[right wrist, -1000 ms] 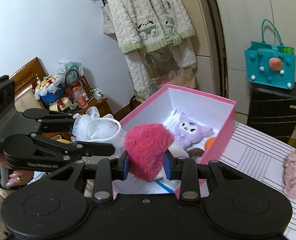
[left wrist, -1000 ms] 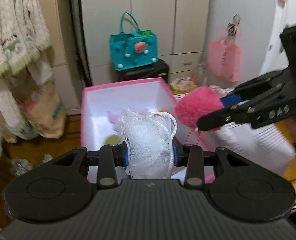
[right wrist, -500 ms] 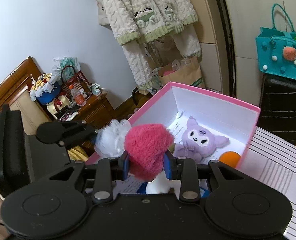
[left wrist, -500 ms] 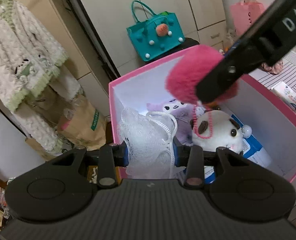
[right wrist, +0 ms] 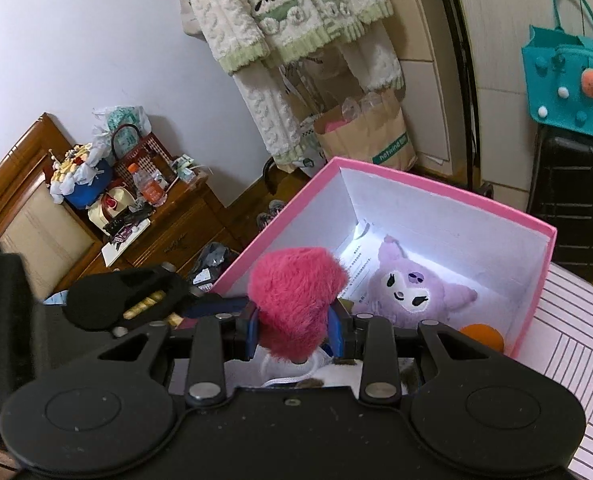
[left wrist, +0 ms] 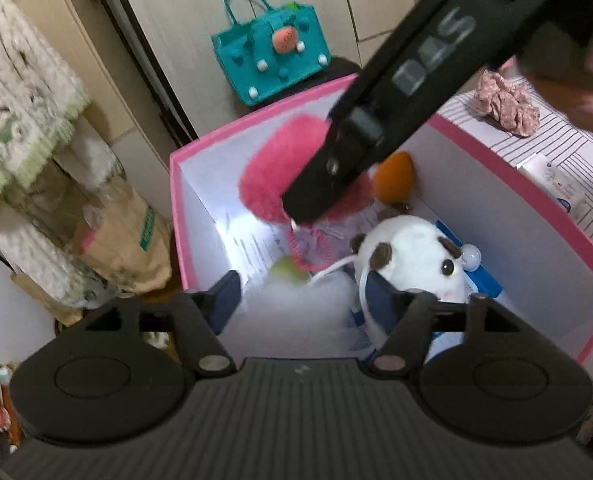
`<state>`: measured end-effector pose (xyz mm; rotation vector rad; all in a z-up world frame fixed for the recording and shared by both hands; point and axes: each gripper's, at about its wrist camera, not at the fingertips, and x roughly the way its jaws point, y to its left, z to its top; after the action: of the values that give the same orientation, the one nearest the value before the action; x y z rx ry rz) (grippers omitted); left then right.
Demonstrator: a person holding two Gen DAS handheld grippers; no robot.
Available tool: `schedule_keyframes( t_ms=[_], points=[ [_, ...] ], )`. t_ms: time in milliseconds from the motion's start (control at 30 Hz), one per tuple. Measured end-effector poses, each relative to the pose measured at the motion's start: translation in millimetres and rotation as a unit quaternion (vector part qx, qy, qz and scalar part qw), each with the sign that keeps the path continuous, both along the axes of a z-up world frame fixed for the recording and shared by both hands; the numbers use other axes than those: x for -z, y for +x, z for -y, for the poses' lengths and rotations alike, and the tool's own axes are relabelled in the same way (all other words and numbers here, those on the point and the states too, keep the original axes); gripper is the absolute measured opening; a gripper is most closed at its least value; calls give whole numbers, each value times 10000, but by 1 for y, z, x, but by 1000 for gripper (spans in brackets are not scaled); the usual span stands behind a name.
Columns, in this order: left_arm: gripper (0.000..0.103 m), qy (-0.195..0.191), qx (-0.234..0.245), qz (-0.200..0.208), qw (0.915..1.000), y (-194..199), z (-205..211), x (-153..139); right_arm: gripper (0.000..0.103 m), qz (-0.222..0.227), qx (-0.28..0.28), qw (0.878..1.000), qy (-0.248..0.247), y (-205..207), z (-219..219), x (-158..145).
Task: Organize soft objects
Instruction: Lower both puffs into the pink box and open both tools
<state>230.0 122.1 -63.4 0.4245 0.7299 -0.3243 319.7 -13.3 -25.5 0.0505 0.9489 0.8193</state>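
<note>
An open pink box [left wrist: 200, 148] with white walls lies below both grippers. My left gripper [left wrist: 300, 292] hovers over its near end and its jaws are opening. The white mesh bath sponge [left wrist: 292, 320] shows as a blur between them, free of the pads. My right gripper [right wrist: 294, 328] is shut on a fluffy pink pompom [right wrist: 296, 292]. It holds the pompom [left wrist: 268, 184] above the inside of the box, its pink cord dangling. A white plush [left wrist: 412, 256], a purple plush [right wrist: 412, 292], an orange ball [left wrist: 394, 176] and a green ball [left wrist: 288, 270] lie in the box.
The box stands at the edge of a striped table [left wrist: 568, 148] that carries a pink scrunchie [left wrist: 504, 100] and a small white pack [left wrist: 552, 180]. Beyond are a teal bag [left wrist: 268, 64] on a black case, a paper bag [left wrist: 124, 232], hanging fleece clothes [right wrist: 288, 12] and a cluttered wooden nightstand [right wrist: 168, 220].
My left jaws have spread apart and the mesh sponge has slipped down out of them into the box. The right gripper has carried the pompom further over the box.
</note>
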Motion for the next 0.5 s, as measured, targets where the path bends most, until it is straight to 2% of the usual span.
schedule_keyframes(
  t_ms=[67,200,267,500],
  points=[
    [81,-171,84,69,9998,-7,-5,-5,38,-73,-14,10000,-25,3,-2,4],
    [81,-604,-17,-125,9981,-10,-16,-6,38,-213,-11,9997,-93,10,-5,14],
    [78,-736,-104,-161,9971,-9,-21,-5,38,-311,-1,9995,-96,14,-7,19],
    [78,-1090,-297,-211,9934,3,-31,-4,43,-483,187,9985,-150,34,-22,31]
  ],
)
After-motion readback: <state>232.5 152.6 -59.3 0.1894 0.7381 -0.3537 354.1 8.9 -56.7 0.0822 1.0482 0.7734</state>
